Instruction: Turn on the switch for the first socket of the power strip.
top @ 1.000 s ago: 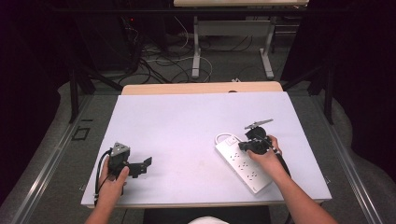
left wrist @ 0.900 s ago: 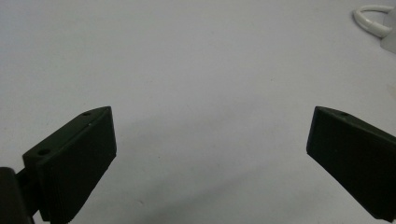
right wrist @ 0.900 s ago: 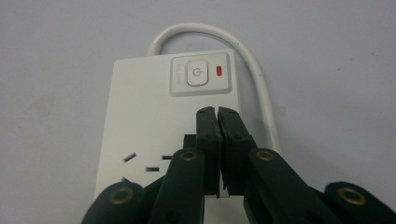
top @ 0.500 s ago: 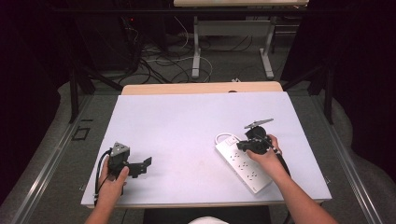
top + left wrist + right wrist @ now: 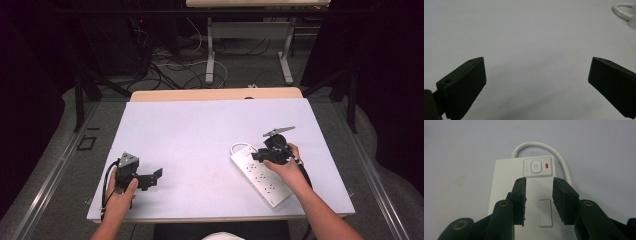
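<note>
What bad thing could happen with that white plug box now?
The right gripper hangs right over the power strip, jaws just opening, nothing between them. Its red light looks lit, so a bump on the power button might switch it off. A jaw could also nudge the strip and slide it across the table, or catch the looped cord. The left gripper rests far off.

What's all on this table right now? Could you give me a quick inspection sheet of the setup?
Surface: pale table, bare apart from the job's thing.
Job's things: white power strip, red light lit beside its button.
Clutter: nothing seen.
Grippers: left tool open over bare table; right tool just been opening above the strip, nothing between.
Cables: strip's white cord loops behind it.
Surroundings: floor cables, desk legs.
</note>
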`<state>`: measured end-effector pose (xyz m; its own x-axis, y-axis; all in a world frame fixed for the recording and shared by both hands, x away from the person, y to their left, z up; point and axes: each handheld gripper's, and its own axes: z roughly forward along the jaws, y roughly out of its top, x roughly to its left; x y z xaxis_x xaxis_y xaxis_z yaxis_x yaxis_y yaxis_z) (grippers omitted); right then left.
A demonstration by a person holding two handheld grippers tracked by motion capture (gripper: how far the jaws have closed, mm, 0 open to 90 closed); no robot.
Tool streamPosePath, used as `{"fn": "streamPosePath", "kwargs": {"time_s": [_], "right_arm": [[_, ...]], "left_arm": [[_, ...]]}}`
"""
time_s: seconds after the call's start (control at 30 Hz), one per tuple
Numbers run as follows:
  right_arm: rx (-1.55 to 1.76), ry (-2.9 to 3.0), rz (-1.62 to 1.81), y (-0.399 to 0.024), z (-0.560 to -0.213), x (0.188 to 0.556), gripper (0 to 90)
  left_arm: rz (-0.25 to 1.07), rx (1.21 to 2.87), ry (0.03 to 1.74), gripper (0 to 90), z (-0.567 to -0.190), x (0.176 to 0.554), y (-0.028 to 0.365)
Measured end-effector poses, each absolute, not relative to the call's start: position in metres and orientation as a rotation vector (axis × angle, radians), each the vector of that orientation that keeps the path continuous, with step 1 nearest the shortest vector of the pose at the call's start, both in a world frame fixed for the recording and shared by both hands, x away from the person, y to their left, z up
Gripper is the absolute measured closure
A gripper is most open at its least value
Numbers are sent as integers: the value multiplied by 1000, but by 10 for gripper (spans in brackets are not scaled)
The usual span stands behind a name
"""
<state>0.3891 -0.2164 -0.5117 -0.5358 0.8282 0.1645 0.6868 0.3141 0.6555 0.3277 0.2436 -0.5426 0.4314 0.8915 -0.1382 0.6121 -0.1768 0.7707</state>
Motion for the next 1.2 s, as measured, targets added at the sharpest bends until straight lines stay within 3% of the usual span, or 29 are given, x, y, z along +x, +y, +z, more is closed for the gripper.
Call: {"fn": "streamPosePath", "kwargs": {"time_s": [0.3,0.57,0.77,1.2], "right_arm": [[1414,2369,1044,-220,-511,389,497],[1437,2350,1063,-225,-510,388,334],[1445,2354,1059,-228,-512,387,286],[1491,2261,1009,-237,-509,383,63]], "left_arm": [[445,1891,1276,16,-543,328,244],[443,1890,1280,16,-543,328,244],[448,1879,1285,16,-543,328,243],[439,1883,1285,15,-543,328,244]]}}
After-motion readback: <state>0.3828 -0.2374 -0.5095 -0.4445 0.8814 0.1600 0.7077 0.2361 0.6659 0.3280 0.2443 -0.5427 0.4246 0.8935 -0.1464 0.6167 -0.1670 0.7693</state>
